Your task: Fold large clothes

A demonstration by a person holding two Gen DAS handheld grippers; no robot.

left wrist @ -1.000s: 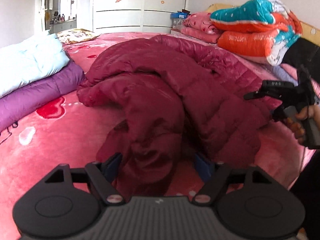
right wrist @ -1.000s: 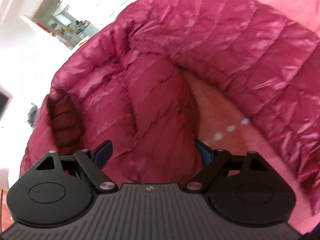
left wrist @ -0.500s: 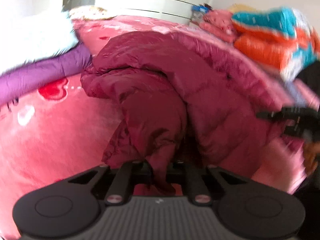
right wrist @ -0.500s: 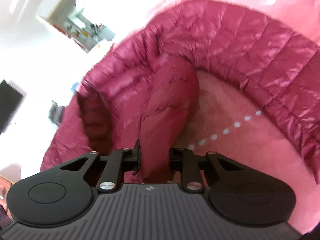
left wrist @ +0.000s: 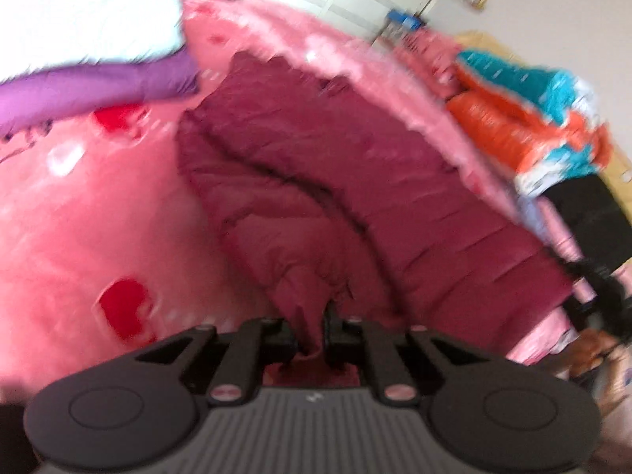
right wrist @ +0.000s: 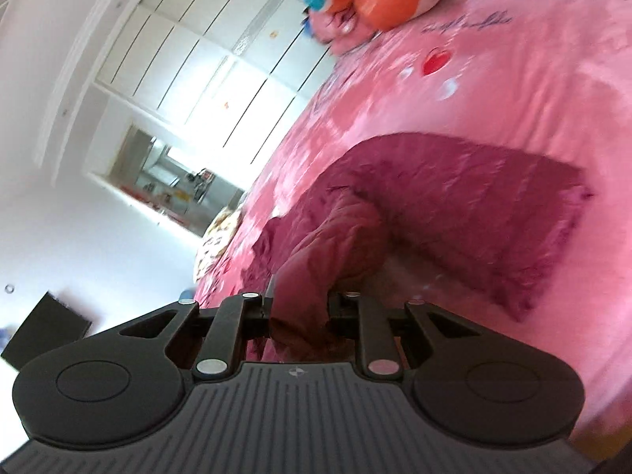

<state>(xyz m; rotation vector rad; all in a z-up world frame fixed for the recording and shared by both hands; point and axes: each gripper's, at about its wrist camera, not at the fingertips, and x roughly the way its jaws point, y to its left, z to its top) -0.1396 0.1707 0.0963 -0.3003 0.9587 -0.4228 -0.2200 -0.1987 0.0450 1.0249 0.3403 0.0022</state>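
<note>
A dark red quilted down coat (left wrist: pixel 316 181) lies spread on the pink bed cover (left wrist: pixel 91 217). In the left wrist view my left gripper (left wrist: pixel 310 335) is shut on a thin fold of the coat's near edge, and the fabric runs away from it in long ridges. My right gripper (right wrist: pixel 300 316) is shut on a thicker bunch of the same coat (right wrist: pixel 474 213), lifted off the bed cover (right wrist: pixel 493 91); the rest of the coat stretches flat to the right. At the right edge of the left wrist view the other gripper and a hand (left wrist: pixel 600 316) show, blurred.
A purple quilt (left wrist: pixel 87 91) with a white duvet (left wrist: pixel 91 19) on it lies at the bed's left. Orange and teal folded bedding (left wrist: pixel 525 118) is stacked at the far right by the wall. White wardrobes (right wrist: pixel 189 63) and a doorway (right wrist: pixel 170 181) stand beyond the bed.
Both grippers went from open around the coat to shut on its fabric. Both then rose and rolled, the right one travelling farther, and the bunched coat has been pulled out flatter.
</note>
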